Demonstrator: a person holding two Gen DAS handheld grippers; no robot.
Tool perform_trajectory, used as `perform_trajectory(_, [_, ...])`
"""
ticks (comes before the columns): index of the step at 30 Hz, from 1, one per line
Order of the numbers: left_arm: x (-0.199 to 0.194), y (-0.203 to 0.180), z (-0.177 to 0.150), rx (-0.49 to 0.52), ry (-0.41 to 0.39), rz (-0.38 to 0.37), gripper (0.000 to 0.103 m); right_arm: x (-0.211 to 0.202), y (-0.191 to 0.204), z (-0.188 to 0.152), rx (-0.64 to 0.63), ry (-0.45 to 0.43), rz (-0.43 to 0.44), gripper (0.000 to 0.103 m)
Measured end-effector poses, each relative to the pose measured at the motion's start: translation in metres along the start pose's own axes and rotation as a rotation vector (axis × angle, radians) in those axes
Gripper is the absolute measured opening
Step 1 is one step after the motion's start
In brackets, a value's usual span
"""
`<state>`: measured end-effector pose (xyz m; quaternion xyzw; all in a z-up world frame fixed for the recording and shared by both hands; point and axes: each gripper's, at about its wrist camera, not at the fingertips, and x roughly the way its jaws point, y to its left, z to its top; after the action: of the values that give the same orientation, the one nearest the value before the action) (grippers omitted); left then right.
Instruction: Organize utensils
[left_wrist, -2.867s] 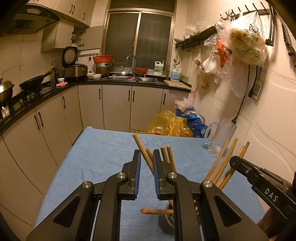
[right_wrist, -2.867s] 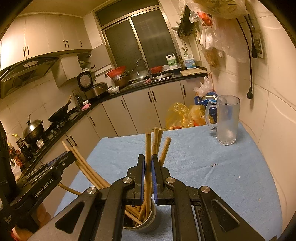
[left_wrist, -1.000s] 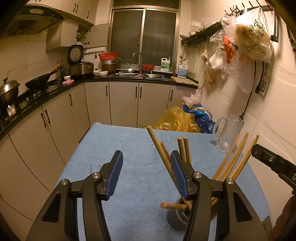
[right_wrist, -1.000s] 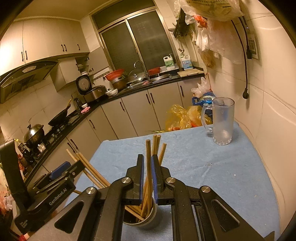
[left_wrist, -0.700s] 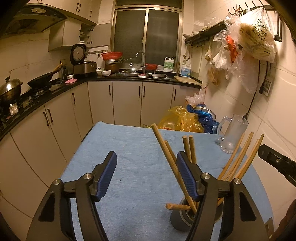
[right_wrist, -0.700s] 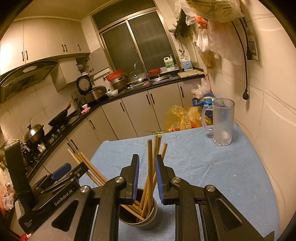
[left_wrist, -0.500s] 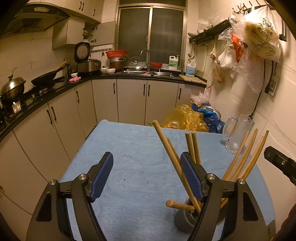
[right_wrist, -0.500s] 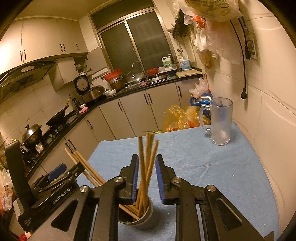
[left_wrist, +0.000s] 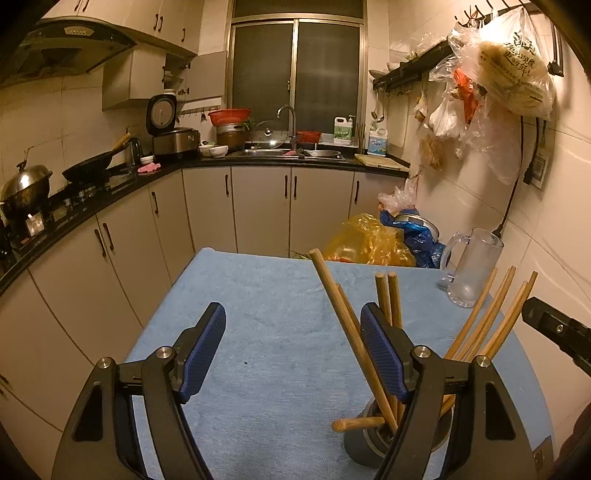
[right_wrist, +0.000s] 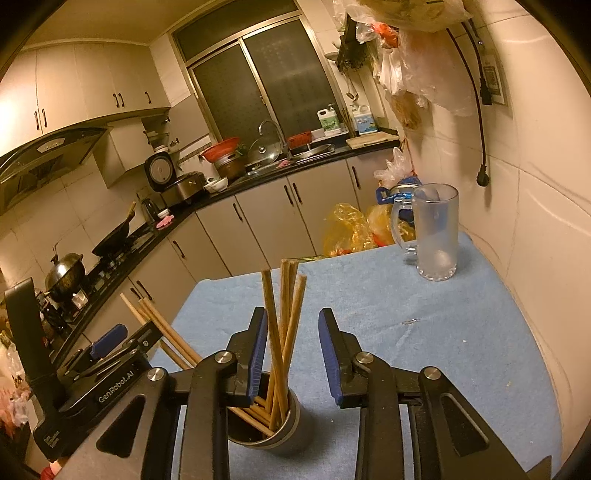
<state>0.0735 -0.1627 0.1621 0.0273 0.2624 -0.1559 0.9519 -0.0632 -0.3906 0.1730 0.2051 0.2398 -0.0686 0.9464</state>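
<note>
Both pairs of tongs have let go since the earlier frames: then each was pinched on chopsticks, and now the sticks stand free in the cup. Left tongs (left_wrist: 291, 350) are spread wide with nothing between the pads; the thicker chopsticks (left_wrist: 347, 325) lean just behind the right-hand pad. Right tongs (right_wrist: 293, 354) are opening; the thin chopsticks (right_wrist: 282, 325) rise between the jaws, close to the left pad, and I cannot tell whether they brush it, but they are not pinched.

Just below and ahead of the right tongs sits the metal cup (right_wrist: 284, 430), holding the whole bundle, some sticks upright and some leaning out toward the left tongs. One stub pokes sideways over the rim. From the left tongs the cup is low and to the right.

Chopsticks will handle as light, stiff and smooth rods; they roll and pivot easily in flat pads, so the best hold is likely across the upper third, square to the stick, where they stand clear of their neighbours. The cup looks light enough to tip if a leaning stick is dragged sideways.

Beyond the cup the blue cloth (right_wrist: 424, 332) covers the worktop. At the far right corner, well apart from both tongs, stands a glass mug (right_wrist: 436, 236), fragile and best kept clear of. Behind that lie plastic bags (left_wrist: 365, 243) and kitchen cabinets.
</note>
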Motion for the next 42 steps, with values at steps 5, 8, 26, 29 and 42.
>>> perform_trajectory(5, [-0.010,0.003,0.003,-0.008,-0.005,0.011,0.076,-0.014,0.001,0.000,-0.001,-0.017,-0.004,0.034])
perform_trajectory(8, [-0.018,0.005,0.004,-0.014,-0.015,0.021,0.082,-0.025,0.003,-0.001,-0.006,-0.031,-0.011,0.042])
perform_trajectory(26, [-0.012,0.000,-0.003,-0.021,0.026,0.104,0.090,-0.039,-0.005,-0.017,-0.015,-0.048,-0.069,0.080])
perform_trajectory(29, [-0.018,0.002,-0.007,-0.017,0.039,0.141,0.092,-0.039,-0.008,-0.021,-0.017,-0.041,-0.094,0.085])
perform_trajectory(42, [-0.123,0.004,-0.076,0.089,-0.018,0.204,0.100,-0.095,0.010,-0.064,-0.135,-0.063,-0.224,0.093])
